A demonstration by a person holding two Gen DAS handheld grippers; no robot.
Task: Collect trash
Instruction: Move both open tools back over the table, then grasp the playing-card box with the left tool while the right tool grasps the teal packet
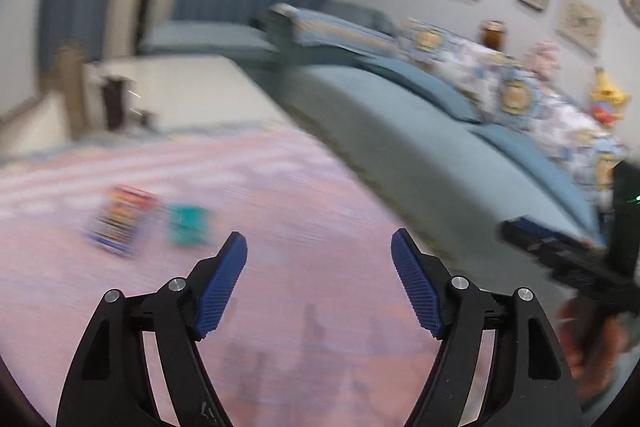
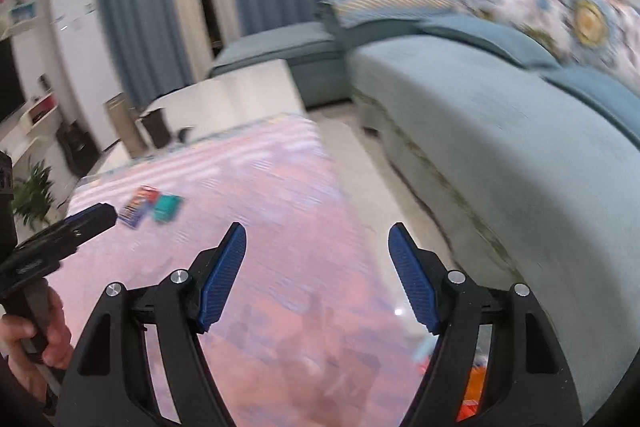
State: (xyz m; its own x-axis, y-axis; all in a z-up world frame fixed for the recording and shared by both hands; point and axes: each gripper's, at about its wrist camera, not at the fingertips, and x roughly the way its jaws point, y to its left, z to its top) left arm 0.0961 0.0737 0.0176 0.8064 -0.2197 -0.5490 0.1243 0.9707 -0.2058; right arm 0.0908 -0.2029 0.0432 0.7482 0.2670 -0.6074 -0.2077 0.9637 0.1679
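Both jaws gaping, I'm holding the left hand-held gripper (image 1: pixel 319 247) and right hand-held gripper (image 2: pixel 317 239) empty over the pink counter (image 1: pixel 280 195); a striped wrapper (image 1: pixel 120 219) and teal wrapper (image 1: pixel 187 225) are lying ahead-left, blurred.

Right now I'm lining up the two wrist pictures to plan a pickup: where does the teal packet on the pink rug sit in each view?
Left wrist: teal packet lies left of centre on the pink rug, just right of the striped multicoloured packet.
Right wrist: teal packet lies mid-left, farther off, again right of the striped multicoloured packet.
Shared landmark: the blue-grey sofa along the right.
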